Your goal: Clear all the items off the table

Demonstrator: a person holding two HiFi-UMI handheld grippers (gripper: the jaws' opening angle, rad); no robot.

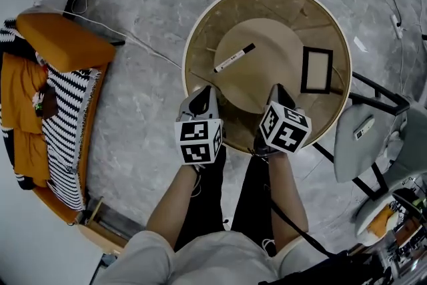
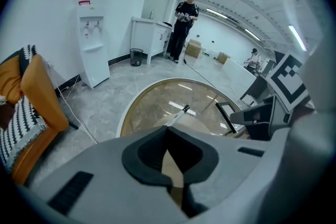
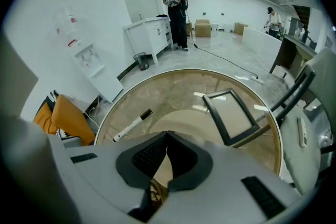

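i've got both grippers side by side over the near edge of the round glass table (image 1: 207,30), pointing down at it. my left gripper (image 1: 202,95) has its jaws pressed together with nothing between them, and my right gripper (image 1: 280,93) is closed and empty as well. the black-capped white marker (image 1: 234,57) lies flat on the glass left of centre, just beyond the left gripper. the black picture frame (image 1: 317,49) lies flat towards the right side, well apart from the marker. neither gripper touches either item.
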